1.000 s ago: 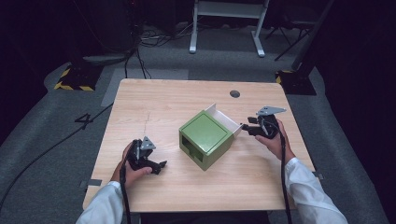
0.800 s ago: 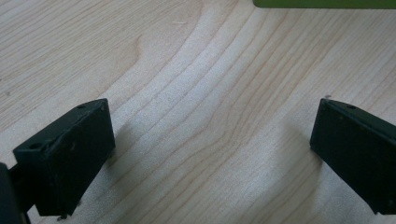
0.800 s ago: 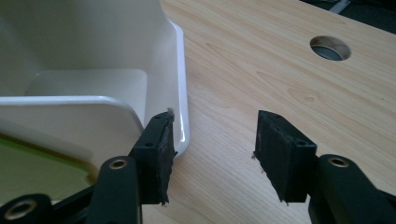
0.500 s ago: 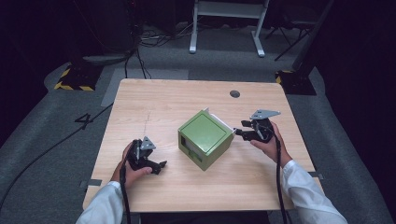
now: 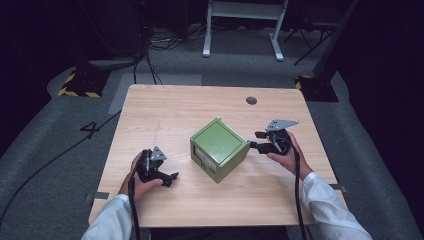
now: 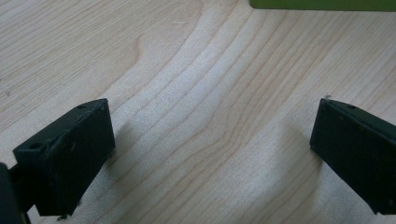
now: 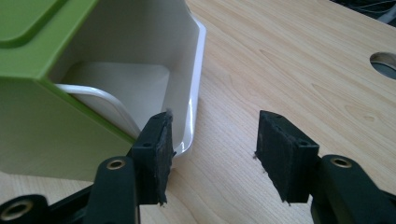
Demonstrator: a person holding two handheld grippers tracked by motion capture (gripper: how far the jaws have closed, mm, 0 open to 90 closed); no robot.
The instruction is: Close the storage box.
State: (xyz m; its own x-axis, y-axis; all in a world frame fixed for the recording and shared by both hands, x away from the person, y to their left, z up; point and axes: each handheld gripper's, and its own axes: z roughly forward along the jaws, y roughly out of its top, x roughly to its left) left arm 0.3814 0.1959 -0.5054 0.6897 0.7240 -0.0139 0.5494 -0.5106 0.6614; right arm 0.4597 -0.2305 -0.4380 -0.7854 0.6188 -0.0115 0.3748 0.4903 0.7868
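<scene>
Green box sits mid-table, slightly toward the near edge, corner pointing at 6 o'clock. White drawer pokes out a little at its right side. Right gripper at the box's 3 o'clock, jaws apart and holding nothing; 1 jaw lies against the drawer's rim. Left gripper at the box's 8 o'clock, low over the table, jaws wide, nothing between them.
</scene>
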